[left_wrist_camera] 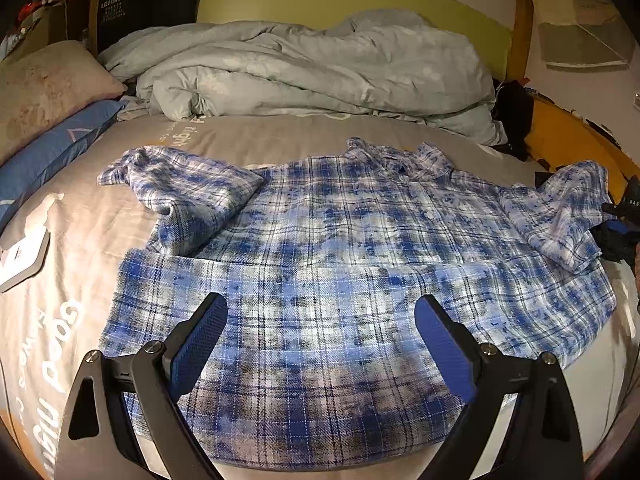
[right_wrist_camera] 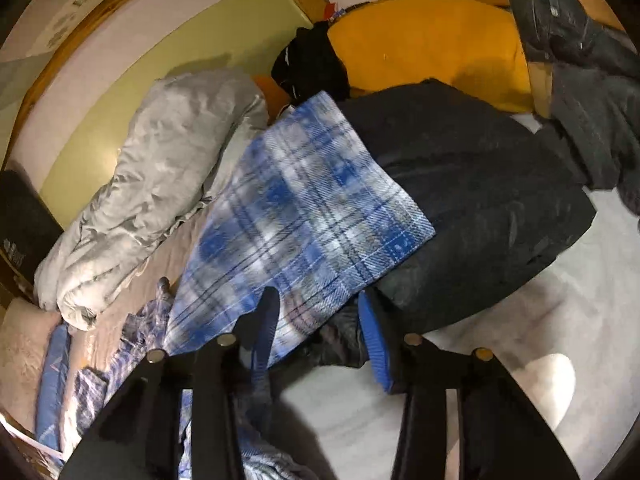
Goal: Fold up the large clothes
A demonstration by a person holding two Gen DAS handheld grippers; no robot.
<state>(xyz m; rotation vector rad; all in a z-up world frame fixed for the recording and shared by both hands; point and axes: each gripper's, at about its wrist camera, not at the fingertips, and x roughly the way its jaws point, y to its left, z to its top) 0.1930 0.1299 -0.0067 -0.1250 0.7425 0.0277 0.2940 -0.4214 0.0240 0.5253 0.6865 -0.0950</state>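
A blue and white plaid shirt [left_wrist_camera: 340, 248] lies spread flat on the bed, collar at the far side and both sleeves folded inward. My left gripper [left_wrist_camera: 320, 344] is open and empty, hovering over the shirt's near hem. In the right wrist view one plaid sleeve [right_wrist_camera: 304, 204] lies stretched over a dark garment [right_wrist_camera: 480, 196]. My right gripper [right_wrist_camera: 318, 320] is open at the sleeve's near edge, its left finger over the plaid cloth and its right finger beside it. It grips nothing.
A crumpled grey duvet [left_wrist_camera: 312, 68] is heaped at the far side. Pillows [left_wrist_camera: 48, 92] lie at the left, a white and dark device [left_wrist_camera: 24, 256] near the left edge. Dark clothes [left_wrist_camera: 620, 236] sit at the right by an orange board [right_wrist_camera: 432, 48].
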